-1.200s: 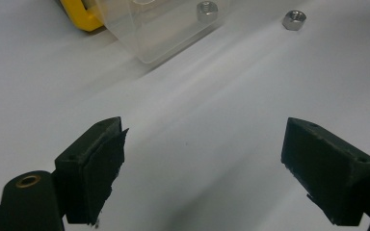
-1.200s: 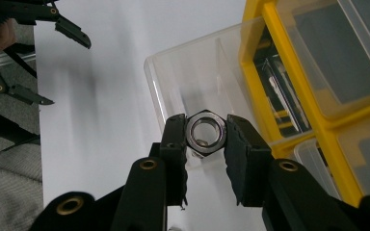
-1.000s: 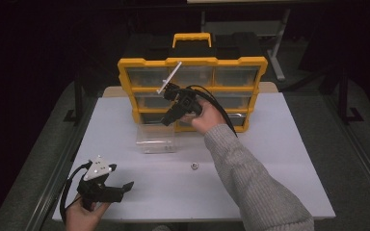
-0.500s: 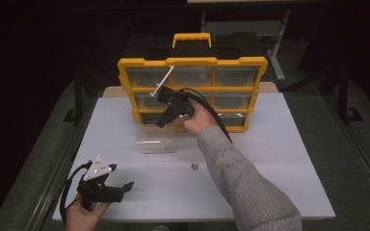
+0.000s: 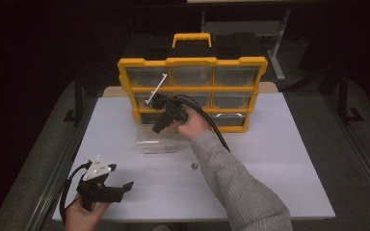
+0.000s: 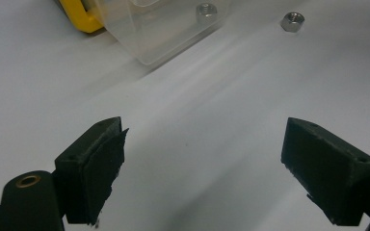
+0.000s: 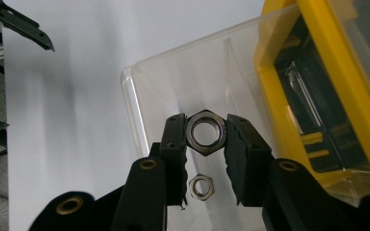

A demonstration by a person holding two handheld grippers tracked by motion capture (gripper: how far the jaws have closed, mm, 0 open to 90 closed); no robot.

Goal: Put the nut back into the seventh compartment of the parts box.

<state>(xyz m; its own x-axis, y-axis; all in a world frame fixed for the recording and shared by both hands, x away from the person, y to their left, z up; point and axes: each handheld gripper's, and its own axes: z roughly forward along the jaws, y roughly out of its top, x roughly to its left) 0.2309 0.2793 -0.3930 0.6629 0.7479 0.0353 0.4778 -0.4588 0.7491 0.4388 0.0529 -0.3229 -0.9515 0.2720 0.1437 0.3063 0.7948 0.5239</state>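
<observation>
A: What's on the table (image 5: pixel 279 159)?

B: A yellow cabinet (image 5: pixel 191 61) of clear drawers stands at the far edge. One drawer, a clear tray (image 5: pixel 156 140), is out and sits on the table just in front of the cabinet's lower left corner.

A: And the grippers?

B: The right gripper (image 5: pixel 160 126) hangs over the tray, jaws clamped on a steel nut (image 7: pixel 205 131) by its flats. In the right gripper view a second nut (image 7: pixel 201 186) lies on the tray floor below it. The left gripper (image 5: pixel 125 186) rests near the front left corner of the table, jaws wide with nothing between them.

A: Anything loose?

B: One more nut (image 5: pixel 194 166) lies on the bare table, between the tray and the front edge.

A: Which step is this?

B: Judging by the pose, the drop-off: the held nut is poised above the tray. The next move calls for parting the jaws while they stay inside the tray's walls, so the nut lands beside the other rather than bouncing out. The loose nut likely follows.
</observation>
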